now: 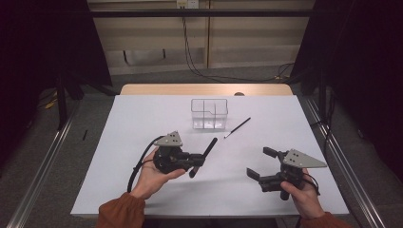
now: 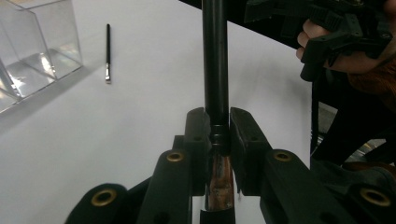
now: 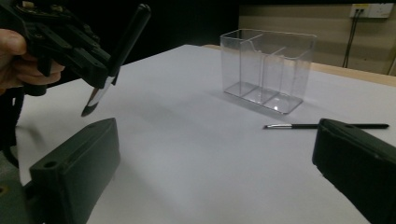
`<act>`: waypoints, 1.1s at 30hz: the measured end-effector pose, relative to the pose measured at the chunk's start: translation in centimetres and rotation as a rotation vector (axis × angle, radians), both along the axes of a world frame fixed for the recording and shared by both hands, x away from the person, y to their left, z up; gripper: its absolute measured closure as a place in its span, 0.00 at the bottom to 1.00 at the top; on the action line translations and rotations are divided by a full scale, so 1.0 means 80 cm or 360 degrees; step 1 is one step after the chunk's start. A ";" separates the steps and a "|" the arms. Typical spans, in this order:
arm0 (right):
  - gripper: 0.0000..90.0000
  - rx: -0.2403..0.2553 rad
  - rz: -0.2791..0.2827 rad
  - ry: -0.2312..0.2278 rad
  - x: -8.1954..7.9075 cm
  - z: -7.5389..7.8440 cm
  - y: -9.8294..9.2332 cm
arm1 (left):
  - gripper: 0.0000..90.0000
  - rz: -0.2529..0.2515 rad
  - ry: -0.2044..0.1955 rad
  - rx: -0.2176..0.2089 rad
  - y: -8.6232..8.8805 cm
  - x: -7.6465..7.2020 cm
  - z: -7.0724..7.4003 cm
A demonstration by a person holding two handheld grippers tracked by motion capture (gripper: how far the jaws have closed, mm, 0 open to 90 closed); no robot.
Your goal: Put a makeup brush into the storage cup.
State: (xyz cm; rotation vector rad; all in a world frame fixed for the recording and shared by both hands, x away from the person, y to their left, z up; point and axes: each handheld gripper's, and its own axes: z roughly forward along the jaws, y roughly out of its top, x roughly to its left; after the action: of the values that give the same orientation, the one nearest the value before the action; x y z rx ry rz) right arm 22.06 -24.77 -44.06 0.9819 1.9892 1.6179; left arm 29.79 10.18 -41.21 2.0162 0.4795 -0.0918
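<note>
High view, left hand-held gripper (image 1: 198,159): clamped on black brush (image 1: 203,157), above tabletop (image 1: 142,118).
Right hand-held gripper (image 1: 260,163): jaws apart, empty.

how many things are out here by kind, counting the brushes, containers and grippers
makeup brushes: 2, thick black brush clamped in the left gripper, thin black brush lying on the table
clear divided container: 1
grippers: 2, the right gripper open and empty
total: 5

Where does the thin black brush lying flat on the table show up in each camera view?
High view: thin black brush right of centre, beside the clear plastic divided box.
Left gripper view: upper left, right of the box.
Right gripper view: right of centre, before the box.
Shared landmark: the box.
</note>
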 end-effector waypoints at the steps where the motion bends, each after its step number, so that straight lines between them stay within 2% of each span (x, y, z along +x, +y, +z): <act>1: 0.01 -0.0005 0.0022 0.0002 0.001 0.001 0.003 | 0.87 -0.0010 -0.0005 0.0014 -0.002 0.000 0.000; 4: 0.01 -0.0035 0.0085 -0.0002 0.006 0.008 0.009 | 0.87 -0.0031 0.0001 0.0044 -0.006 -0.001 0.001; 7: 0.01 -0.0012 0.0156 -0.0011 0.015 0.021 0.012 | 0.87 -0.0050 0.0000 0.0047 -0.006 -0.003 0.003; 10: 0.01 -0.0026 0.0214 -0.0005 0.022 0.027 0.019 | 0.87 -0.0069 0.0003 0.0070 -0.005 -0.003 0.006; 16: 0.01 -0.0115 0.0354 0.0062 0.034 0.024 0.040 | 0.87 -0.0125 0.0017 0.0178 -0.010 -0.001 0.009; 21: 0.02 -0.0160 0.0425 0.0073 0.041 0.035 0.043 | 0.87 -0.0205 0.0059 0.0254 -0.017 0.001 0.015; 25: 0.01 -0.0231 0.0469 0.0138 0.046 0.034 0.048 | 0.87 -0.0249 0.0071 0.0310 -0.021 0.003 0.021; 27: 0.02 -0.0294 0.0521 0.0197 0.048 0.032 0.051 | 0.87 -0.0291 0.0069 0.0369 -0.025 0.002 0.021; 32: 0.03 -0.0375 0.0569 0.0250 0.050 0.030 0.055 | 0.87 -0.0344 0.0052 0.0487 -0.034 0.004 0.023; 33: 0.03 -0.0391 0.0598 0.0284 0.051 0.031 0.056 | 0.87 -0.0353 0.0042 0.0513 -0.036 0.004 0.023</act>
State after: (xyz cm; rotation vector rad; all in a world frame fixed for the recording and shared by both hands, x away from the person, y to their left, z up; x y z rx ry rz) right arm 26.11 -20.31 -41.58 0.7110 2.5452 1.4502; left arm 30.14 7.28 -39.38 2.3834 0.2988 -0.1868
